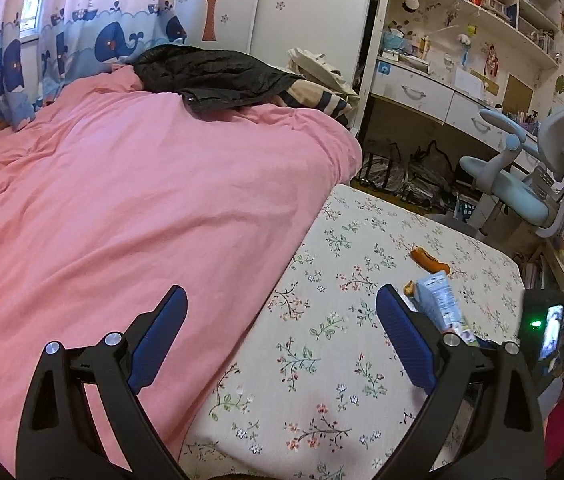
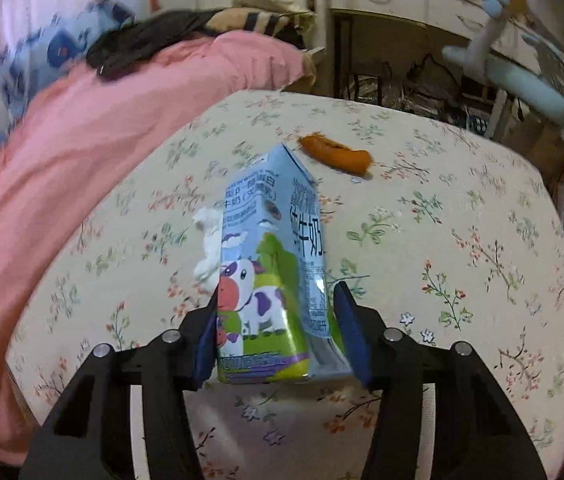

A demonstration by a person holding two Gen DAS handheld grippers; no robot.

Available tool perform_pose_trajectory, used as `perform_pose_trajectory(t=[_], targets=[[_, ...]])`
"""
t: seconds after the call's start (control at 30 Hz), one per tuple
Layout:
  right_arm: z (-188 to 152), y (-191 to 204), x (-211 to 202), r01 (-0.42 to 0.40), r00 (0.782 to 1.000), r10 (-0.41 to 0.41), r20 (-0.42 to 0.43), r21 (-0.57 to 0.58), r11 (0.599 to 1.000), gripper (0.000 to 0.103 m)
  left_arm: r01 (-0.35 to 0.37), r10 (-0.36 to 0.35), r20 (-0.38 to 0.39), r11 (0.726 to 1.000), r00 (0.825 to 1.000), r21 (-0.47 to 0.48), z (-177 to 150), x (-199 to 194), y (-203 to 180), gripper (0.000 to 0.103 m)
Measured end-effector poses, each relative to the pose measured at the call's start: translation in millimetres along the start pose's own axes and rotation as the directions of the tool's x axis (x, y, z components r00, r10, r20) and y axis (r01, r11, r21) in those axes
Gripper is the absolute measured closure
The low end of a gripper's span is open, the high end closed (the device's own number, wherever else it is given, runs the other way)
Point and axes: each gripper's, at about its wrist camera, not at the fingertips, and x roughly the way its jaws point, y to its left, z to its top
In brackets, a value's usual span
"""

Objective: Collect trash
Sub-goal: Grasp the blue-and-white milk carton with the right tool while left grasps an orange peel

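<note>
My right gripper [image 2: 276, 300] is shut on a blue milk carton [image 2: 270, 264] with a cartoon cow, held above the floral bedsheet [image 2: 462, 280]. A crumpled white tissue [image 2: 210, 240] lies just left of the carton. An orange peel [image 2: 334, 152] lies on the sheet beyond it. In the left wrist view my left gripper [image 1: 282, 304] is open and empty over the edge of the pink duvet [image 1: 122, 184]. The carton [image 1: 440, 300] shows behind its right finger, and the orange peel [image 1: 428, 260] lies farther back.
A black jacket [image 1: 210, 76] and a striped pillow [image 1: 322, 98] lie at the head of the bed. A desk with drawers [image 1: 434, 96], a light blue chair [image 1: 530, 184] and bags on the floor [image 1: 406, 176] stand beyond the bed's right edge.
</note>
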Motion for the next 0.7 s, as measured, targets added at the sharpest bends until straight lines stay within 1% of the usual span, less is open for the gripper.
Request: perform_pose_trajectory(t=[0.1,0.2,0.27,0.37,0.47,0.57,0.6,0.7], targets=[[-5.7,-11.8,-16.4,-0.029,0.999,0.027,0.027,0.058,0.998,0.058,0.001,-0.001,-0.013,1.0,1.0,0.004,-0.5,3.2,-0.9,0.011],[-12.4,-21.7,-29.4,-0.051,0.998,0.048,0.026,0.103,0.993,0.058,-0.002,0.002,-0.024,1.0,1.0,0.017,-4.9,5.7,-4.0,0.011],[-23.1,-31.6,-38.9,-0.078,0.997,0.076,0.015,0.153,0.985,0.058,0.01,-0.008,-0.05,0.999,0.999,0.034,-8.7,10.8,-7.9,0.011],[-36.3,-42.6,-52.2,-0.1,0.995,0.101,0.004,0.209,0.973,0.058,0.039,-0.029,-0.114,0.995,0.993,0.089,-20.8,23.7,-21.6,0.011],[-48.3,-50.3,-65.2,-0.107,0.994,0.112,-0.007,0.249,0.963,0.058,0.055,-0.034,-0.139,0.987,0.99,0.154,-31.2,32.1,-37.8,0.011],[-55.6,-60.8,-67.1,-0.11,0.992,0.125,-0.03,0.298,0.948,0.055,0.081,-0.049,-0.158,0.976,0.986,0.203,-39.4,40.8,-55.8,0.011],[-57.5,-63.3,-68.5,-0.109,0.992,0.125,-0.032,0.308,0.945,0.049,0.092,-0.057,-0.166,0.972,0.984,0.215,-41.8,44.5,-61.3,0.011],[-55.3,-66.2,-70.3,-0.106,0.992,0.12,-0.026,0.304,0.947,0.043,0.109,-0.067,-0.179,0.964,0.982,0.242,-45.2,53.8,-74.6,0.011]])
